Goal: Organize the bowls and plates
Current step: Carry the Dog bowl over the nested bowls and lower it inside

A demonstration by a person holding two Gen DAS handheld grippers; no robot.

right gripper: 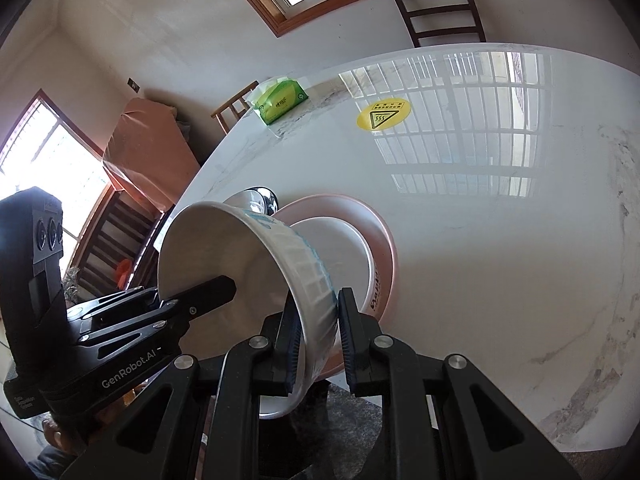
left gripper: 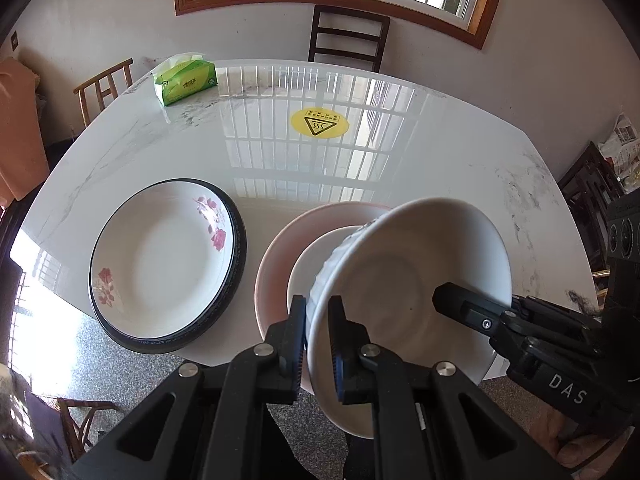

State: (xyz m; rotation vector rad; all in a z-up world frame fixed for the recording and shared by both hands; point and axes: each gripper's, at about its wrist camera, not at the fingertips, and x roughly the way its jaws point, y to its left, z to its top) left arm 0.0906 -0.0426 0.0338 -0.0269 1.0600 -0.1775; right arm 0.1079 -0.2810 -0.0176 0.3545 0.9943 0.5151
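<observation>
Ribbed white bowl (left gripper: 404, 280) hangs tilted above the small white bowl (left gripper: 316, 264) nested in the pink plate (left gripper: 276, 256), right of the floral plates (left gripper: 160, 256) on the table (left gripper: 400, 160). Left claw (left gripper: 318, 340) and right claw (right gripper: 318, 340) each pinch opposite rim sections. Glazed ceramic: stiff, breakable, probably slick, so rim grips suit. Its footing is hidden; contact below is uncertain.

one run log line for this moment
left gripper: shut on white bowl rim | right gripper: same | below: stacked bowls
</observation>
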